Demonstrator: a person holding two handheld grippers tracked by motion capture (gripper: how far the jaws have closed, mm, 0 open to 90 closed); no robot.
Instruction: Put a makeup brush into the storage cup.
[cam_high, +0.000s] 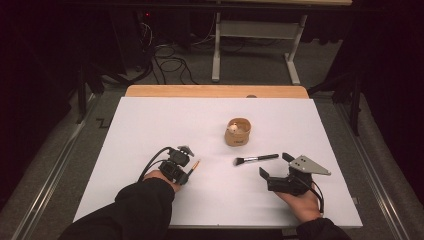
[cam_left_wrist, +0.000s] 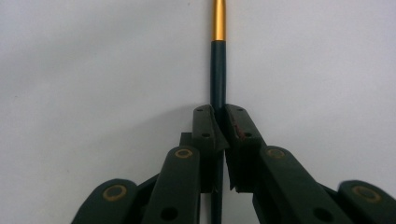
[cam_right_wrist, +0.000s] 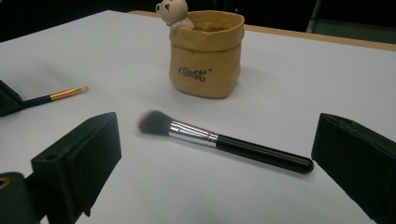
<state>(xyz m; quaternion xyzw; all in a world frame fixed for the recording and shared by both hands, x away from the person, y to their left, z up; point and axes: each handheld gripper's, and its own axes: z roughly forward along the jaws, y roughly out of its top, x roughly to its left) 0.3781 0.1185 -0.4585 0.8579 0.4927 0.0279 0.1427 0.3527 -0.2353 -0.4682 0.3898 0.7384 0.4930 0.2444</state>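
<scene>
A thin dark brush with a gold ferrule (cam_left_wrist: 218, 70) lies on the white table, and my left gripper (cam_left_wrist: 219, 122) is shut on its handle. From above, that thin brush (cam_high: 194, 166) pokes out to the right of the left gripper (cam_high: 186, 159). My right gripper (cam_high: 274, 166) rests on the table with its jaws wide open and nothing between its fingers. Just beyond it lies a black makeup brush with a silver ferrule (cam_high: 256, 159), bristles pointing left. In the right gripper view this makeup brush (cam_right_wrist: 224, 141) lies in front of a tan bag-shaped pot (cam_right_wrist: 205, 53) with a small bear figure on its rim.
The tan pot (cam_high: 238, 132) stands near the middle of the white table sheet (cam_high: 150, 120). A wooden strip (cam_high: 215, 91) runs along the far edge. Beyond it are table legs and cables on the floor.
</scene>
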